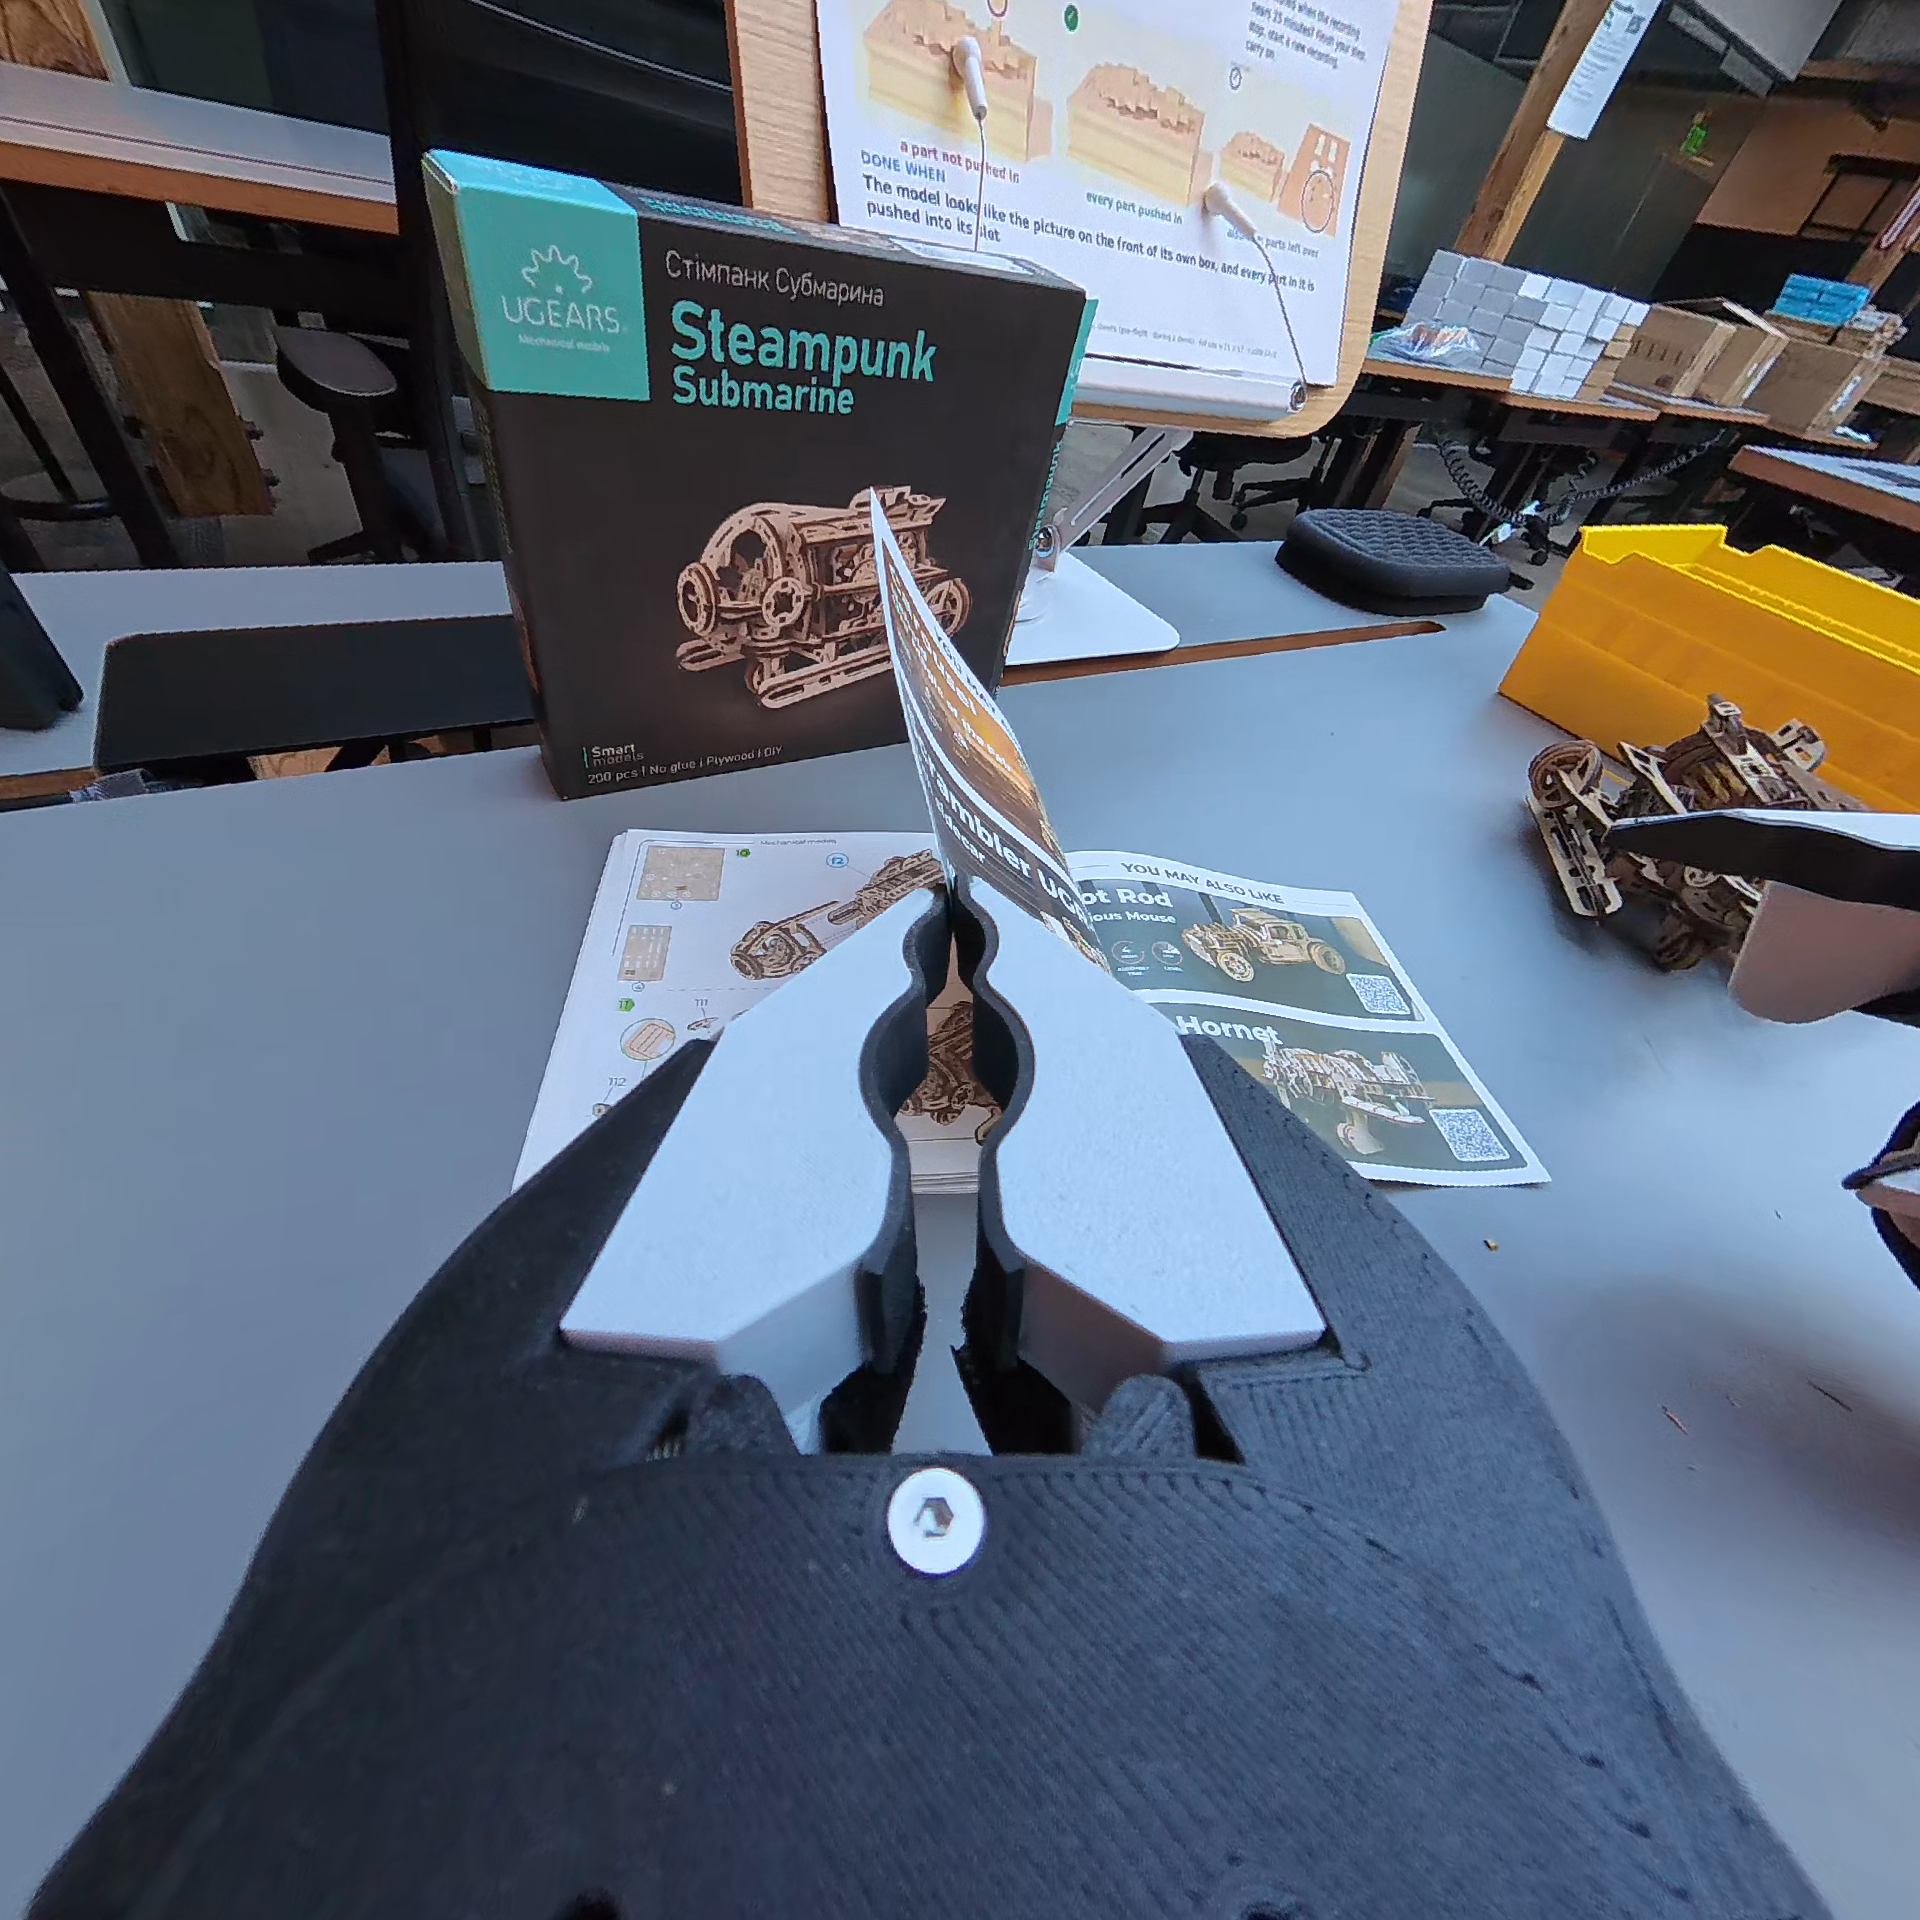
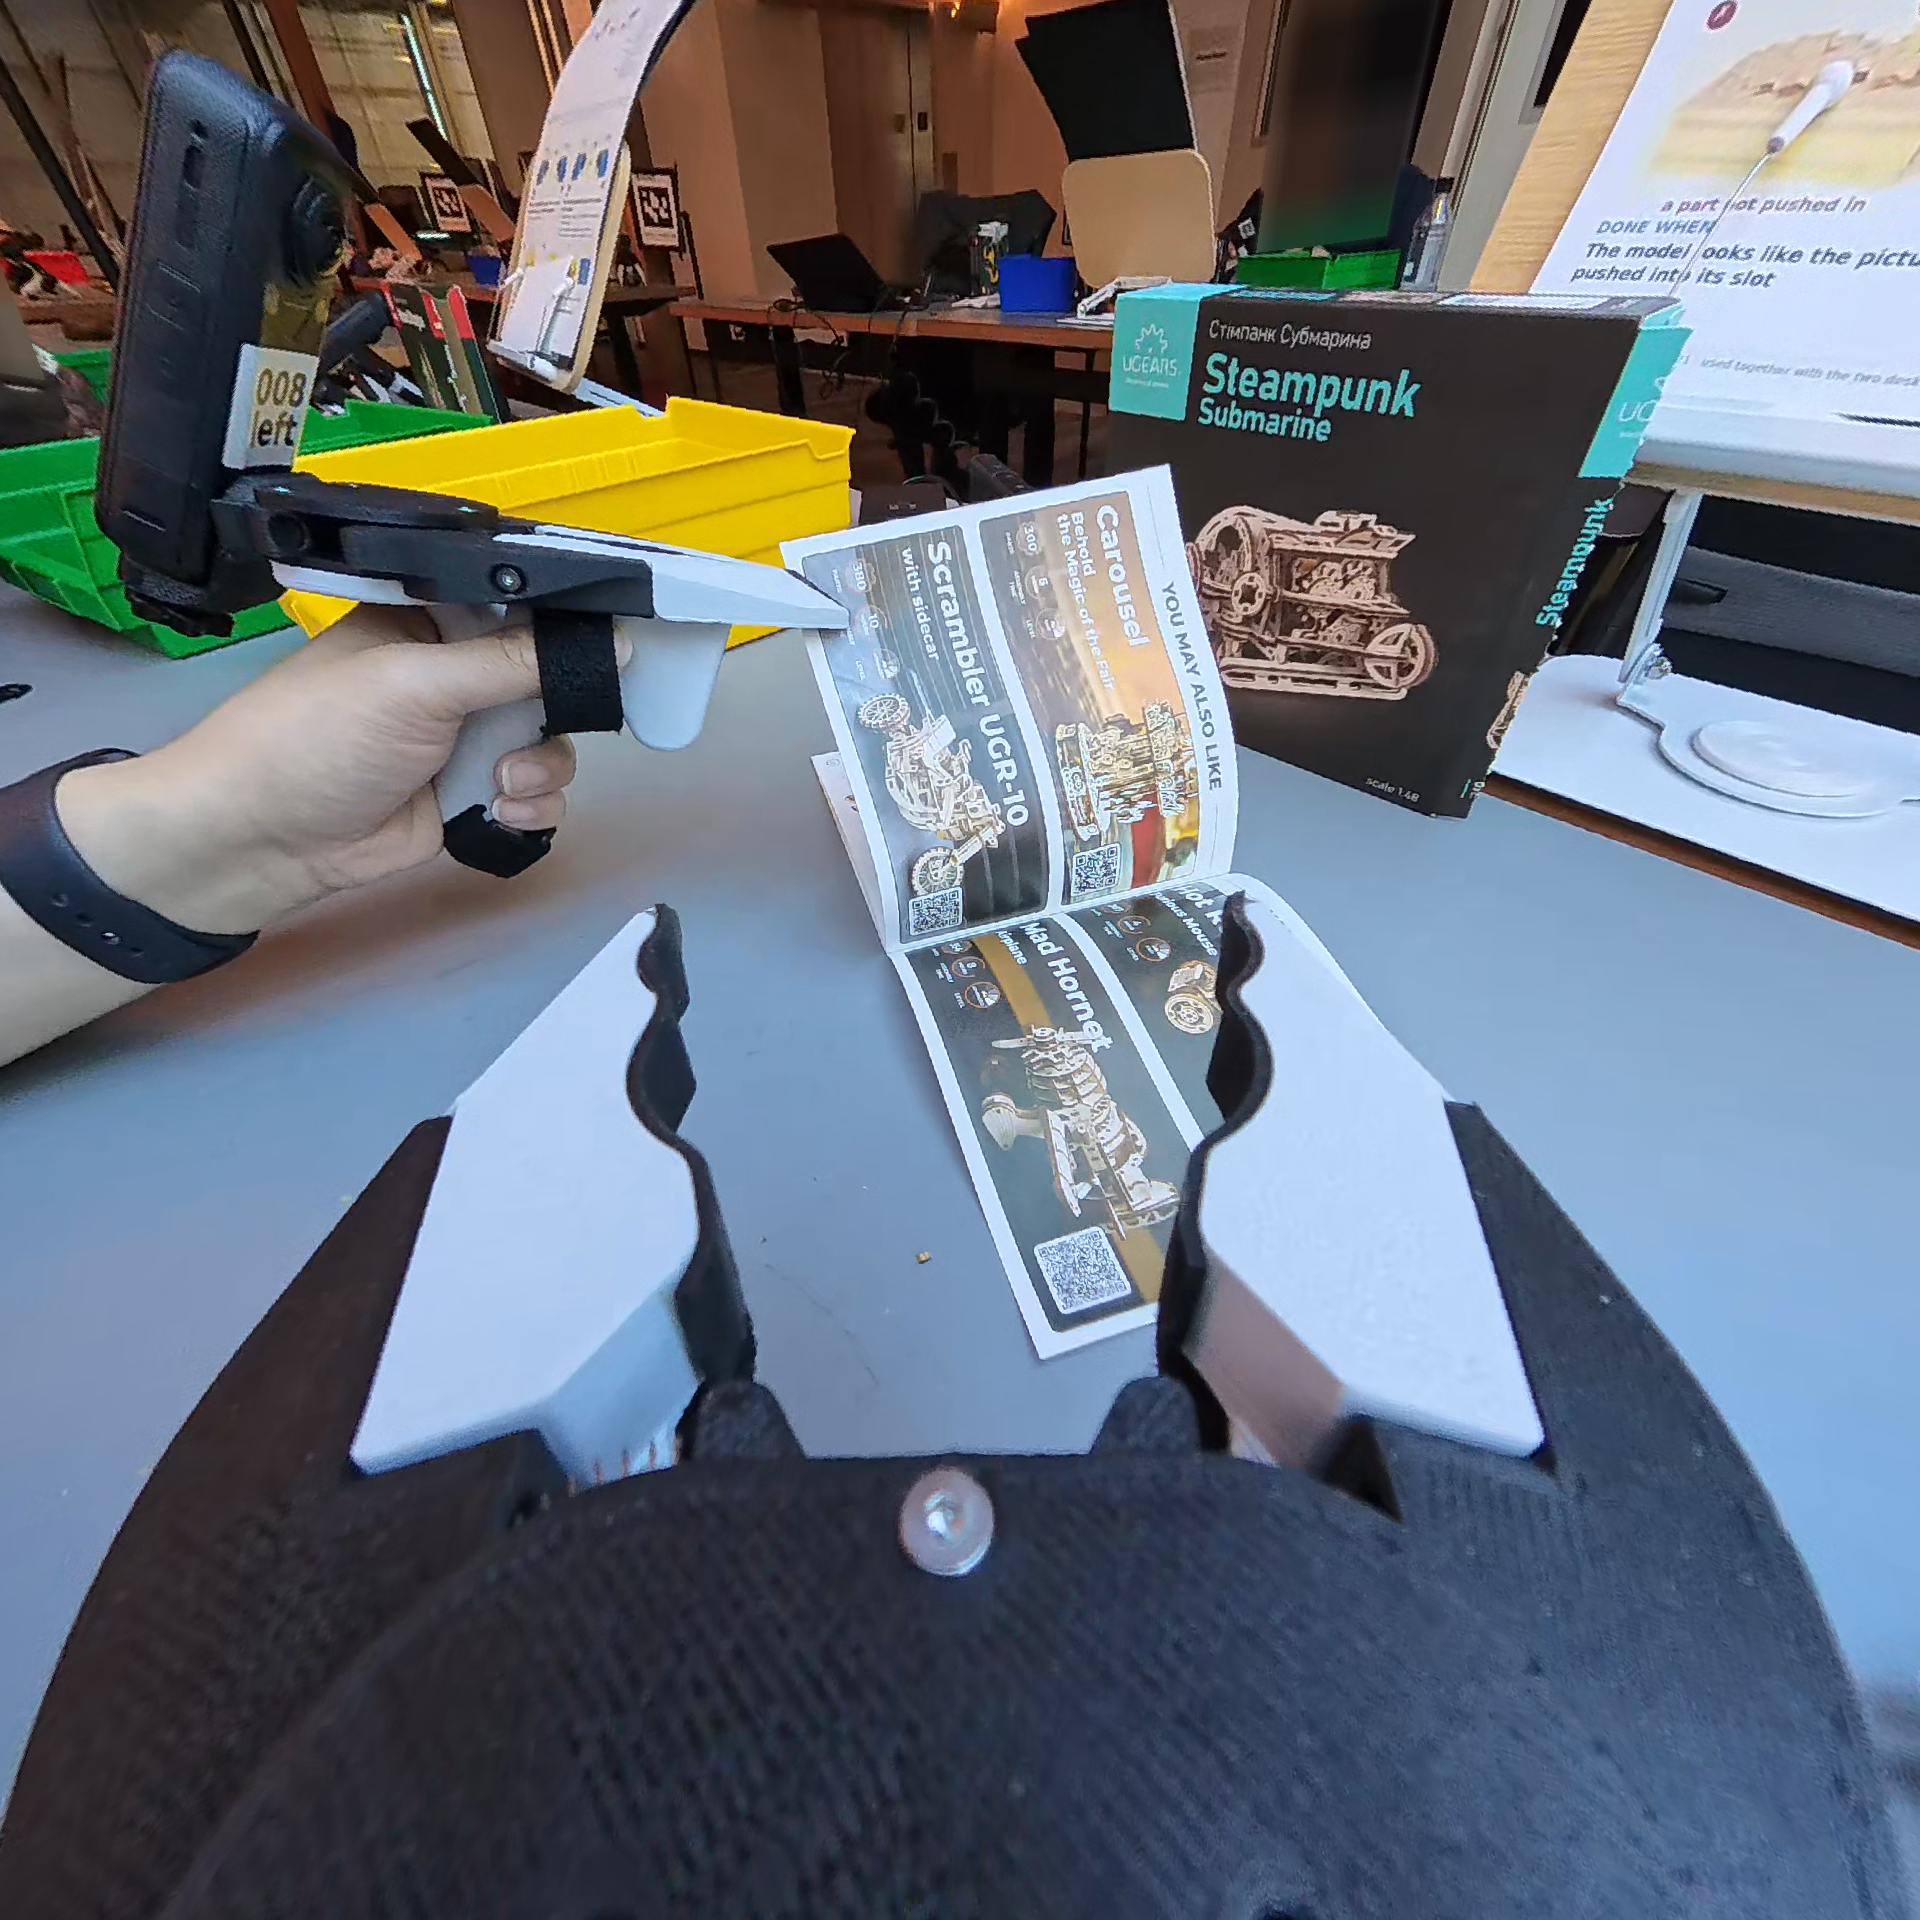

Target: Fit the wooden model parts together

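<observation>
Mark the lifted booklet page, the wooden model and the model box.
lifted booklet page (image 2: 1023, 696), right wrist view, middle of the raised sheet.
wooden model (image 1: 1652, 831), left wrist view, its central frame.
model box (image 1: 769, 468), left wrist view, front face.

The booklet (image 1: 790, 966) lies on the table (image 1: 312, 1039) before the box (image 1: 748, 468) (upright); the wooden model (image 1: 1652, 831) sits right, before the bin (image 1: 1714, 644).
</observation>
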`<state>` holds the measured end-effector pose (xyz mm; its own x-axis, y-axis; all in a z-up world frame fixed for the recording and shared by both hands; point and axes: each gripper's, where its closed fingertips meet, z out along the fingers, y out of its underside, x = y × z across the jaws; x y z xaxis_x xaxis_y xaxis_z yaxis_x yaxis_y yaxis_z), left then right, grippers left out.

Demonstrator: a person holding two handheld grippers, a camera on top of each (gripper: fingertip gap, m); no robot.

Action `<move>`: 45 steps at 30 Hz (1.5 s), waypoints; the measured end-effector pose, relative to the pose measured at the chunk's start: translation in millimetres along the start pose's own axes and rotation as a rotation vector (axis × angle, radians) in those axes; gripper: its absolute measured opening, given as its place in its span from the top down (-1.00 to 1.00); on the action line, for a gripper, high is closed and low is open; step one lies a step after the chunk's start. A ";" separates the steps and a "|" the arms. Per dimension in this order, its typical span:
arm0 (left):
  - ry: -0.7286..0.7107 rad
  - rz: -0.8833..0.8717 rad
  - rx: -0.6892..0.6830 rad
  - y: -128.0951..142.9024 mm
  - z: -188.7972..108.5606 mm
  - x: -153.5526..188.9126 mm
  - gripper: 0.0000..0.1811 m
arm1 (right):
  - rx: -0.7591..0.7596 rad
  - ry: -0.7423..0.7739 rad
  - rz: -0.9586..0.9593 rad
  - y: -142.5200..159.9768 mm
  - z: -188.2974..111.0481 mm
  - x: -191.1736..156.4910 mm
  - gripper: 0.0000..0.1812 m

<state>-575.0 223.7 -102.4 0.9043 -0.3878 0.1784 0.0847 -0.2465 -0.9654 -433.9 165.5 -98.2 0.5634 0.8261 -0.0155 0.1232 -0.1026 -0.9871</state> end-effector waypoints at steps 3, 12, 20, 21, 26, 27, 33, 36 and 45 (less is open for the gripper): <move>0.003 -0.002 0.001 -0.4 -0.1 0.8 1.00 | 0.008 0.002 0.004 -1.0 -2.6 1.9 -0.11; 0.084 -0.076 -0.006 -1.6 3.2 21.3 1.00 | -0.031 0.015 0.003 5.5 -8.1 9.7 -0.12; 0.171 -0.081 -0.030 0.7 18.3 61.1 1.00 | -0.054 0.110 0.017 5.0 -26.2 44.4 -0.13; 0.184 -0.085 -0.040 3.2 21.9 67.0 1.00 | -0.027 0.131 0.005 -0.8 -30.5 49.3 -0.12; 0.258 -0.054 -0.120 24.0 37.9 107.8 1.00 | 0.067 0.241 -0.051 -27.4 -53.7 71.8 -0.12; 0.271 -0.028 -0.148 31.0 40.7 116.8 1.00 | 0.074 0.252 -0.049 -30.0 -57.3 75.2 -0.12; 0.388 0.057 -0.423 90.8 54.7 160.9 0.97 | 0.110 0.290 -0.039 -42.3 -74.9 90.0 -0.12; 0.483 0.084 -0.532 110.4 50.1 177.0 0.58 | 0.115 0.319 -0.065 -47.8 -82.8 95.8 -0.12; 0.552 0.790 -0.557 84.1 20.4 79.3 0.48 | 0.170 0.347 -0.016 -59.3 -104.5 116.3 -0.12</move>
<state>-487.6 190.4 -173.4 0.2991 -0.9196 -0.2546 -0.7573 -0.0664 -0.6497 -290.3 209.8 -24.8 0.8088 0.5874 0.0264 0.0134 0.0264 -0.9996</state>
